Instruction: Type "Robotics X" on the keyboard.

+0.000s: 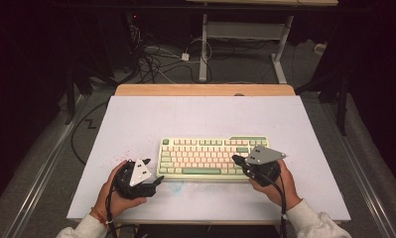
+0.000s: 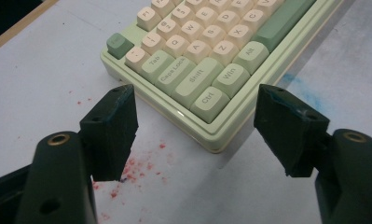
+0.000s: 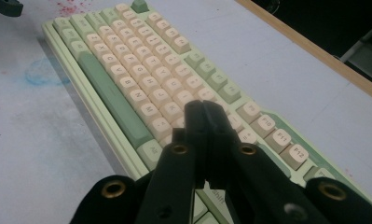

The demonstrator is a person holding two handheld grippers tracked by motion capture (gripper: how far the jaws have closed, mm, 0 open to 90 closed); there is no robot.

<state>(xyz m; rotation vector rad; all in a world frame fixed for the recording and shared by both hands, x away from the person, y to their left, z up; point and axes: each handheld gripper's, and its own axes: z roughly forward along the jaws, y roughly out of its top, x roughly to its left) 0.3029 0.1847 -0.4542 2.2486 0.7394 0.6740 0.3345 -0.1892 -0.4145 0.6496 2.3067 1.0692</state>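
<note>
Keyboard (image 1: 213, 157) is set near the table (image 1: 136, 119) front edge, its right keys hidden by the closed right gripper (image 3: 203, 109), its left corner framed by the open, empty left gripper (image 2: 197, 126).

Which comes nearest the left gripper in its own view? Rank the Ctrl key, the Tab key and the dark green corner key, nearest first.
Measured from the left gripper:
1. Ctrl key, at the keyboard's near corner between the jaws.
2. Tab key, farther up the left edge.
3. Dark green corner key, at the far left corner.
</note>
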